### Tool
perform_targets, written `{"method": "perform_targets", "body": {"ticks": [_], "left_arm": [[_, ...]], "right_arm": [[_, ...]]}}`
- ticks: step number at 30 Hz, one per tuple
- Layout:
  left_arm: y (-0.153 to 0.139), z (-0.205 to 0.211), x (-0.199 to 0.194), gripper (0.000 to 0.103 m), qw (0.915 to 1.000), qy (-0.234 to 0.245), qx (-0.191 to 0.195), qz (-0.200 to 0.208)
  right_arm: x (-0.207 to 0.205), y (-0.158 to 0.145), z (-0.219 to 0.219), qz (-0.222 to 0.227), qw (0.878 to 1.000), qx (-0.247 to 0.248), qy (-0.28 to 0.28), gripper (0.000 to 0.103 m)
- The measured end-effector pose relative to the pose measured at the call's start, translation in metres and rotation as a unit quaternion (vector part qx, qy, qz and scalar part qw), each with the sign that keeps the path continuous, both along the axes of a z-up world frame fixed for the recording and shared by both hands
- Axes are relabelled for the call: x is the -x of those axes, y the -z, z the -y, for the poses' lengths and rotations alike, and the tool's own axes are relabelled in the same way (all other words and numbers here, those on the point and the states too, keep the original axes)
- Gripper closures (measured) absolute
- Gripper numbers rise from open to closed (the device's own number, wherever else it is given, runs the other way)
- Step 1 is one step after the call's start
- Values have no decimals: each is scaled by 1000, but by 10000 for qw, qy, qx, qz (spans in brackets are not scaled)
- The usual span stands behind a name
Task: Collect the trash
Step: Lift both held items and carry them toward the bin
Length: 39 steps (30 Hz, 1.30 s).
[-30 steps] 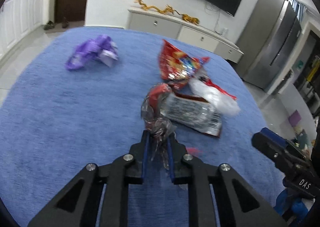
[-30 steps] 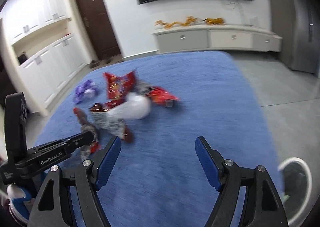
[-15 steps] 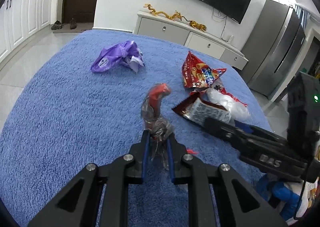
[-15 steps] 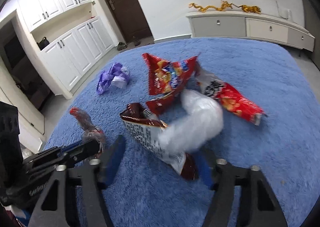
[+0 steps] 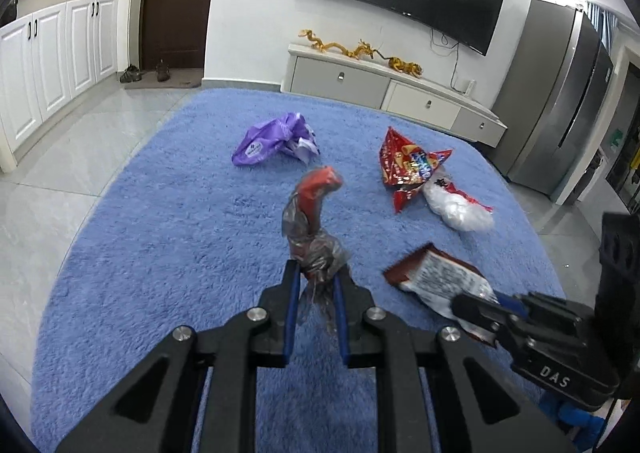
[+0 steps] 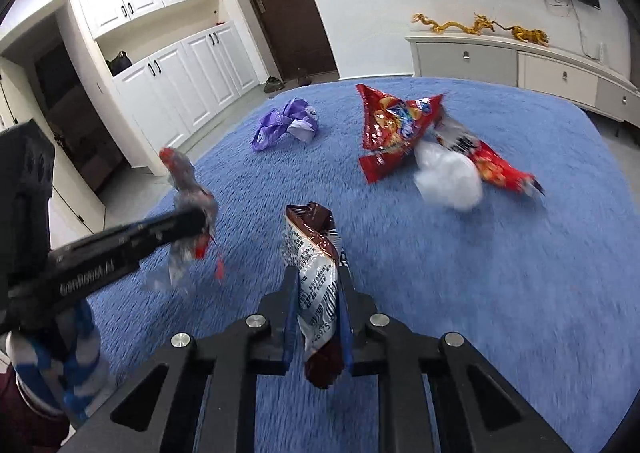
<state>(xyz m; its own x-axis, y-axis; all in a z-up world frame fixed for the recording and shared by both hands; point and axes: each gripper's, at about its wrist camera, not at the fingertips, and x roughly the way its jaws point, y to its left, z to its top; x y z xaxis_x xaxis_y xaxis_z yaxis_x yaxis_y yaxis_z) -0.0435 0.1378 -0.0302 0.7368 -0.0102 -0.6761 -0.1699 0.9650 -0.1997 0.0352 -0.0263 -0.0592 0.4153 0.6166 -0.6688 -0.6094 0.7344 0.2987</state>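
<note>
Since the earlier frames, the brown-and-white wrapper [image 6: 318, 285] has been taken off the blue rug [image 6: 520, 273] by the right gripper [image 6: 318, 317], whose fingers are closing, the wrapper pinched between them with its long axis running up and away from the fingers. A crumpled clear-and-red wrapper [image 5: 314, 221] is held upright in the narrow fingers of the left gripper [image 5: 316, 293]. Left on the rug are a purple wrapper [image 5: 272, 139], ahead and to the left, and a red snack bag [image 5: 408, 169] with a white crumpled bag [image 5: 458, 209] ahead to the right. The red pile seems nearer the right gripper, though fisheye distortion makes this uncertain.
</note>
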Motion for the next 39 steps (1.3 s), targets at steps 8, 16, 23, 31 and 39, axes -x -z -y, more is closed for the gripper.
{"method": "perform_targets", "body": {"ticks": [8, 16, 23, 31, 39], "left_arm": [[-25, 33, 21, 88, 9989, 374, -161, 239], [-35, 87, 23, 88, 9942, 1043, -105, 240], [-44, 131, 22, 88, 9891, 1450, -154, 191], [-51, 177, 9, 88, 9832, 1815, -169, 58], [-52, 243, -13, 88, 9718, 2341, -278, -10]], "right_arm": [[42, -27, 54, 353, 9970, -205, 656, 90], [82, -64, 91, 1185, 9814, 388, 1461, 90], [94, -70, 125, 1427, 9676, 532, 2012, 90], [99, -68, 166, 1604, 9518, 660, 2532, 90], [98, -61, 212, 1560, 9370, 661, 3054, 90]]}}
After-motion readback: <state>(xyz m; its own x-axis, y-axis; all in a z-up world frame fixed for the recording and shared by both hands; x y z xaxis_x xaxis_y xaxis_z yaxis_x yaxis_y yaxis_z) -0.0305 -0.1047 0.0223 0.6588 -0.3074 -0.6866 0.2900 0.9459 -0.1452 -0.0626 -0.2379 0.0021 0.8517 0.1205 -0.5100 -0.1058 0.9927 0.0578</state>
